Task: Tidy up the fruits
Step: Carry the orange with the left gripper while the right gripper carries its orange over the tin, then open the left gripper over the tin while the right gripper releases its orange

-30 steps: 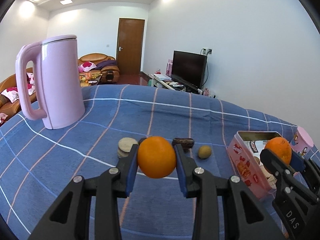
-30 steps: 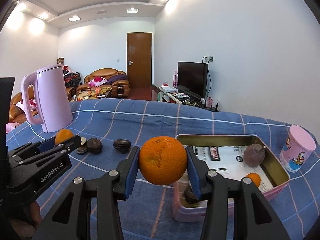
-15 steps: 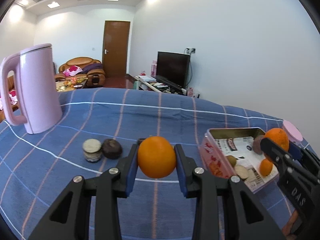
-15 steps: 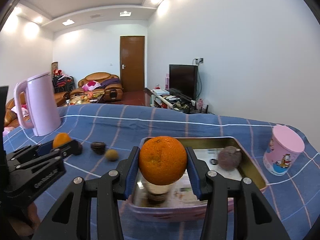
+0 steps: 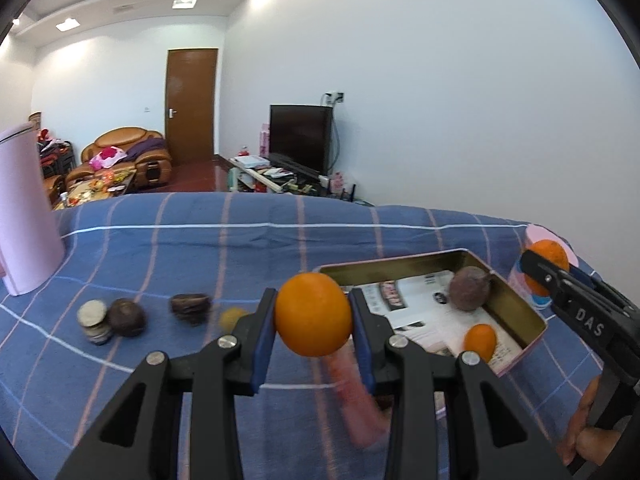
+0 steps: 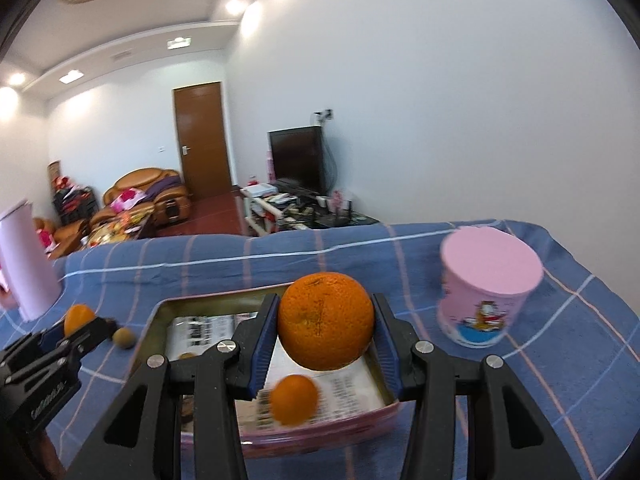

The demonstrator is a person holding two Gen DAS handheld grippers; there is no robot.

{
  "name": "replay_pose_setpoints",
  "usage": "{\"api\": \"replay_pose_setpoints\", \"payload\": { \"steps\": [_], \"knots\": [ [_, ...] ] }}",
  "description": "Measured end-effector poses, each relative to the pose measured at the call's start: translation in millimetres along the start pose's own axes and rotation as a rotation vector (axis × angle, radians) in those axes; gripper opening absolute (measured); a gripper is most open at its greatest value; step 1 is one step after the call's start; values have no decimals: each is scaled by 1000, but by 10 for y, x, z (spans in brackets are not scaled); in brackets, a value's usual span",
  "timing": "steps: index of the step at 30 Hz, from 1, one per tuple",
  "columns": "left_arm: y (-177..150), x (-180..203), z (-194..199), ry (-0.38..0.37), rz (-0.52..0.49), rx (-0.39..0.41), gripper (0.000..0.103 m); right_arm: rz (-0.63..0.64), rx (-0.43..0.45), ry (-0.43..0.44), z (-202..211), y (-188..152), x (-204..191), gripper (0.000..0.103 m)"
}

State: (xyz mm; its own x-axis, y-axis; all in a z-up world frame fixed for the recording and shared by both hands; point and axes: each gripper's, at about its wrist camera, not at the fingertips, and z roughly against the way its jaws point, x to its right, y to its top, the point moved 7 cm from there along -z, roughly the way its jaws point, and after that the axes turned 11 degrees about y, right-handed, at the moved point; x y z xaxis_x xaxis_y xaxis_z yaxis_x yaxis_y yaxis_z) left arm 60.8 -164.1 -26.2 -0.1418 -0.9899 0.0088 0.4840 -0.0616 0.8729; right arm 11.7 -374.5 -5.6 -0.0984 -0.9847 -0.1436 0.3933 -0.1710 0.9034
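My left gripper (image 5: 313,316) is shut on a smooth orange (image 5: 313,314), held above the cloth just left of the pink tin box (image 5: 524,312). My right gripper (image 6: 325,327) is shut on a larger rough orange (image 6: 326,320), held over the tin box (image 6: 320,426). The box holds printed paper, a small orange (image 5: 479,341), also in the right wrist view (image 6: 294,399), and a dark purple fruit (image 5: 469,288). On the cloth to the left lie a small yellow fruit (image 5: 232,317), two dark fruits (image 5: 190,307) (image 5: 126,317) and a pale round fruit (image 5: 93,316).
A pink kettle (image 5: 24,216) stands at the far left on the blue checked cloth (image 5: 200,248). A pink lidded cup (image 6: 486,280) stands right of the box. The table's far edge runs behind; a sofa, door and television lie beyond.
Both grippers moved right with their oranges. The right gripper now hangs over the box's middle, nearer the pink cup. The left gripper came closer to the box's left end.
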Motion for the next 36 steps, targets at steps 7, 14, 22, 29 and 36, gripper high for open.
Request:
{"api": "replay_pose_setpoints", "payload": {
  "steps": [7, 14, 22, 29, 36],
  "knots": [
    [7, 428, -118, -33, -44, -33, 37, 10, -19, -39, -93, 6, 166, 48],
    [22, 662, -192, -36, -75, -42, 37, 25, -74, -5, -284, -43, 132, 48],
    [-18, 690, -289, -34, -84, -92, 37, 54, -140, 33, -425, -115, 4, 48],
    [-25, 686, -323, -33, -80, -109, 37, 16, -192, 83, -508, -188, 3, 48],
    [-27, 646, -344, -31, -61, -122, 38, -46, -250, 128, -606, -281, 27, 48]
  ]
}}
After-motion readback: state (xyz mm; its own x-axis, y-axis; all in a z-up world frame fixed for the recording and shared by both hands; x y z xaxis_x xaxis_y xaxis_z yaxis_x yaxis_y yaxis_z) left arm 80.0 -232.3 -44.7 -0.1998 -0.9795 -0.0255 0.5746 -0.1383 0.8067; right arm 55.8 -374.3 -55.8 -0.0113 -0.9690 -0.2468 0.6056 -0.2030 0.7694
